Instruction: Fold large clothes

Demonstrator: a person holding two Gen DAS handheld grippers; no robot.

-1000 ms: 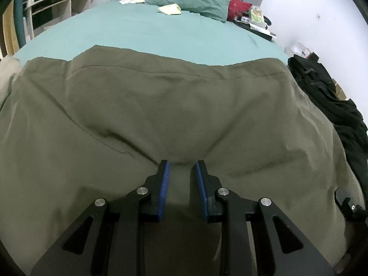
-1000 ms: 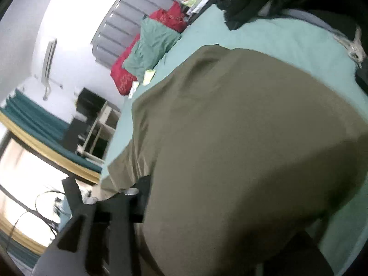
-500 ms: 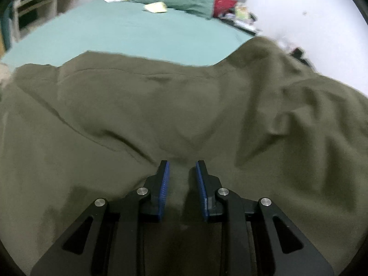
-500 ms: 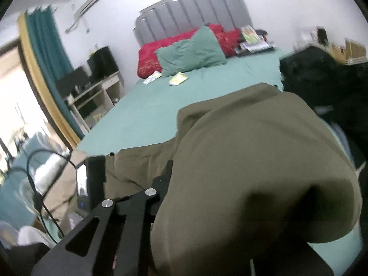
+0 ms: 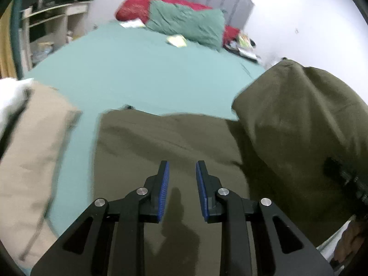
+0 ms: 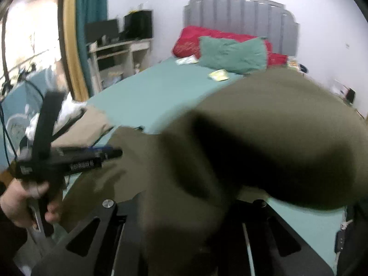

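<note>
A large olive-green garment [image 5: 165, 142] lies on the teal bed [image 5: 142, 69]. My left gripper [image 5: 181, 172] is open and empty, its blue-padded fingers [image 5: 163, 184] low over the cloth. The garment's right part [image 5: 299, 119] is lifted and hangs in a fold over the flat part. In the right wrist view the olive garment [image 6: 253, 138] drapes over my right gripper and hides its fingertips; it appears shut on the cloth. The left gripper [image 6: 108, 153] shows at the left of that view, held in a hand.
A beige cloth [image 5: 30, 142] lies at the left bed edge. A green pillow [image 5: 186, 25] and red pillow [image 5: 138, 9] sit by the grey headboard [image 6: 241, 13]. A shelf unit [image 6: 115, 55] stands left of the bed. Small packets [image 5: 177, 40] lie near the pillows.
My right gripper has lifted the garment's right side and carried it leftward over the rest. My left gripper has drawn back and turned left, bringing the beige cloth into view.
</note>
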